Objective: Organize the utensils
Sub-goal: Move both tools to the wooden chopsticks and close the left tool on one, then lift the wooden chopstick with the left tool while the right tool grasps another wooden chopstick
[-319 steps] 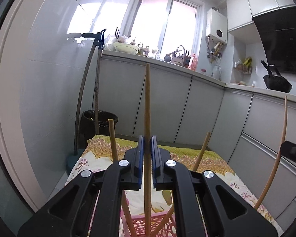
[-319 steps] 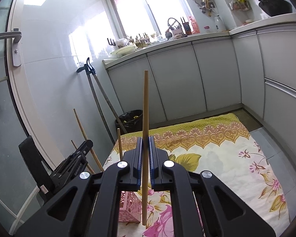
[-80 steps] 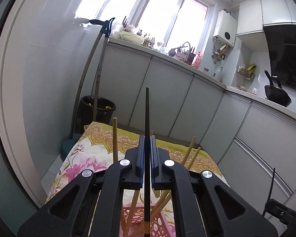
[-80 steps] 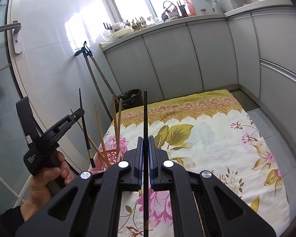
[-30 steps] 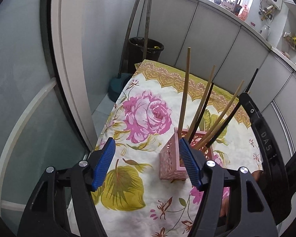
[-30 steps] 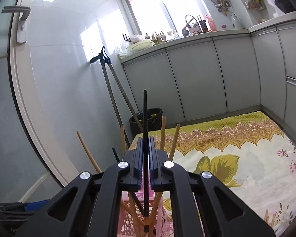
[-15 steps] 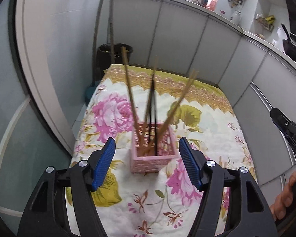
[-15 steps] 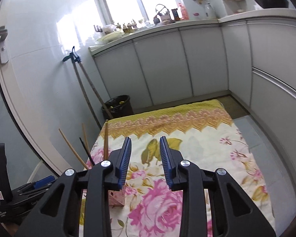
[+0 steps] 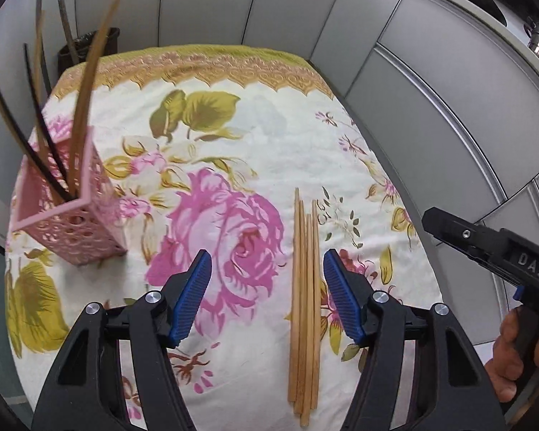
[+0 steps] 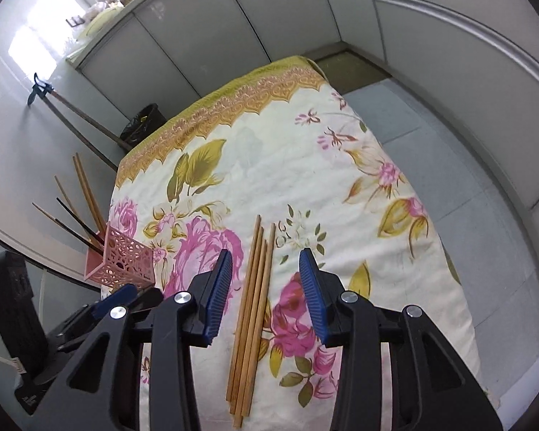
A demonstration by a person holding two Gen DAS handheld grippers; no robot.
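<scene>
Loose chopsticks [image 9: 305, 287] flat on cloth [image 9: 269, 125], R of holder [image 9: 68, 215] w/ more chopsticks.

In the left wrist view the floral cloth [image 9: 269, 136] lies bare across the middle and top of the frame, giving open passage. At the left edge the pink holder [image 9: 72, 212] stands with wooden and black chopsticks [image 9: 86, 82] fanning up and outward, blocking the upper left. A bundle of wooden chopsticks [image 9: 305, 287] lies flat at lower centre-right. The right gripper [image 9: 492, 251], in a hand [image 9: 514, 355], crowds the right edge. In the right wrist view the right half of the cloth is clear; cabinet fronts [image 10: 449, 54] wall the top and right.
</scene>
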